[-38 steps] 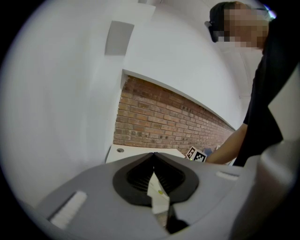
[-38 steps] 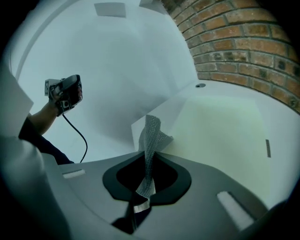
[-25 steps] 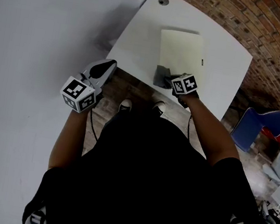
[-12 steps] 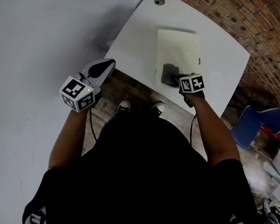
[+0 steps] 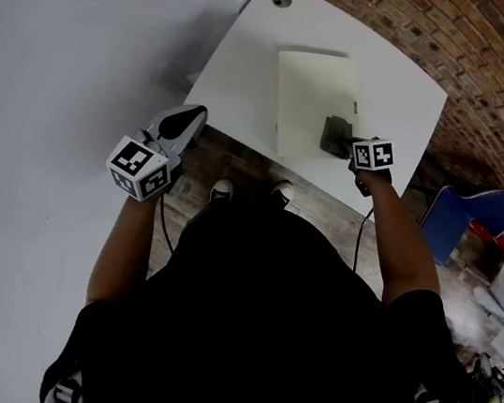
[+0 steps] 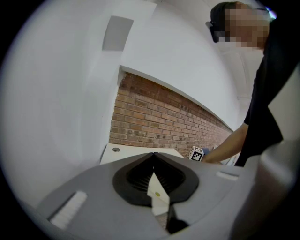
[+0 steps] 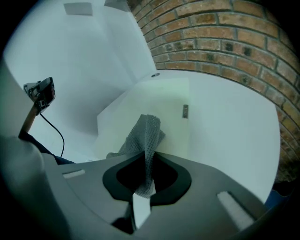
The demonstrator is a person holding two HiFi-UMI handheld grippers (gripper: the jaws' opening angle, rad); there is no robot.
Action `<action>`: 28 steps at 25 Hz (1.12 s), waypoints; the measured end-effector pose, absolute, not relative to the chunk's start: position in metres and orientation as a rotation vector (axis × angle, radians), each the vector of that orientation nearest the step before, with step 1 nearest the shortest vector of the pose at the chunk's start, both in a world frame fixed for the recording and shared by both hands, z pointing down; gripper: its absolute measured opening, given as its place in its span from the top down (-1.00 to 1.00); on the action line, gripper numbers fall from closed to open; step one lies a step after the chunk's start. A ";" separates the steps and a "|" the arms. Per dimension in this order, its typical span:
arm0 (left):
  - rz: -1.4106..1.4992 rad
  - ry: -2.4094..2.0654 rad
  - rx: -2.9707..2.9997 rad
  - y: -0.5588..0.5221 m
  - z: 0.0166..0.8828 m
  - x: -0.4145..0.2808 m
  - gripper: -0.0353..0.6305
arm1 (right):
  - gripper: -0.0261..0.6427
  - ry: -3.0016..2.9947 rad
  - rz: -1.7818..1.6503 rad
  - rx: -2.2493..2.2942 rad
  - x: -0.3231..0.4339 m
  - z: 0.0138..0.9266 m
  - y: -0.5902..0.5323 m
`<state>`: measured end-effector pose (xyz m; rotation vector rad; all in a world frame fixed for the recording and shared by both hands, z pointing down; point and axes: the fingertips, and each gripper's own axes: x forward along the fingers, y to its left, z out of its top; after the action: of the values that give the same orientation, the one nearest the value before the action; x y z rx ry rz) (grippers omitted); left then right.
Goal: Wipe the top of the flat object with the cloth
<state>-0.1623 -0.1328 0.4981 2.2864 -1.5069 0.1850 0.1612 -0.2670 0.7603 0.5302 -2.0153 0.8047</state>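
Both jaws of the right gripper (image 7: 149, 161) pinch the cloth (image 7: 146, 133), its free end draped ahead on the flat object (image 5: 312, 91) for wiping; the left gripper (image 5: 186, 121), closed and empty, hangs clear.

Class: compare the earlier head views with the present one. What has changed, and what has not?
The right gripper, shut on the cloth, dragged it rightward over the flat object, from the near left corner to near the right edge. The left gripper stayed shut beside the table; the flat object did not move.
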 end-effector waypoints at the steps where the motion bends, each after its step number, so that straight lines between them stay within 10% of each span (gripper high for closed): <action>1: 0.185 -1.505 2.287 -0.133 0.498 -0.162 0.89 | 0.88 -2.010 0.805 0.547 0.168 0.761 -0.271; 28: 0.198 -1.478 2.307 -0.137 0.500 -0.160 0.89 | 0.88 -1.941 0.749 0.679 0.220 0.765 -0.290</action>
<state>-0.1603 -0.1372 0.4996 2.3074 -1.4784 0.1982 0.2198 -0.2904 0.7651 0.6791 -1.9410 0.7492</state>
